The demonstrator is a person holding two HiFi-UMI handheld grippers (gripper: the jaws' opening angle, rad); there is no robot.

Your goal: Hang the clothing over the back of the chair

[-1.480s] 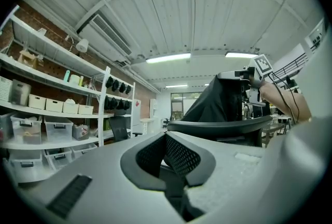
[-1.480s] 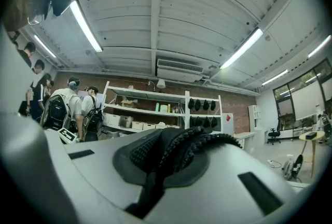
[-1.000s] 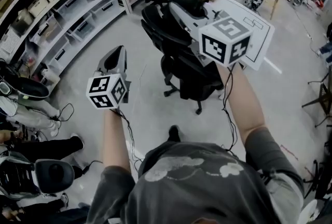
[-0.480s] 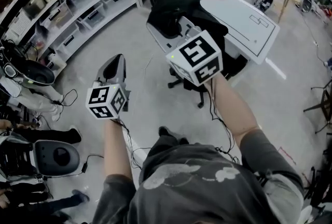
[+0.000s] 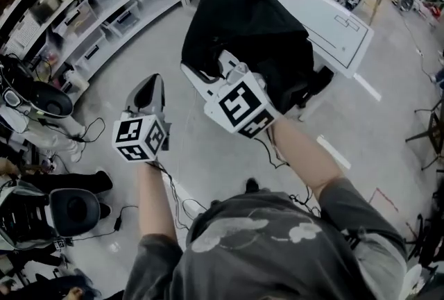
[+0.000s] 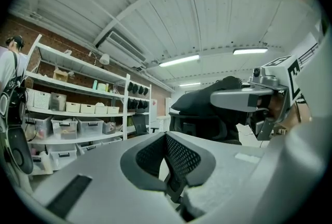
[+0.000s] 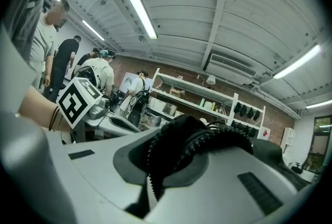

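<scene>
The black clothing (image 5: 243, 28) looks like a soft, limp jacket, light enough for one grip. It has no stiffness of its own, so it will sag and fold wherever it is not held or resting on something. The cloth seems fairly smooth, so it could slide off a curved chair back if more of it hangs on one side. A hem, a collar or the stiffer band beside the zipper (image 7: 207, 140) should give a better hold than a pinch of loose fabric.

The right hand-held gripper (image 5: 193, 71) has its jaws clamped tight on a bunched edge of the clothing, and the zipper teeth run through the pads. The rest of the clothing spreads out ahead of this gripper and a little to its right, lying as a broad dark mound on top of the chair (image 6: 199, 128).

The left hand-held gripper (image 5: 154, 82) is off to the left of the right one, well clear of the clothing, and touches nothing. Its jaws appear to be together with nothing between them. From its side, the clothing and chair stand ahead and to the right, with the floor between.
</scene>
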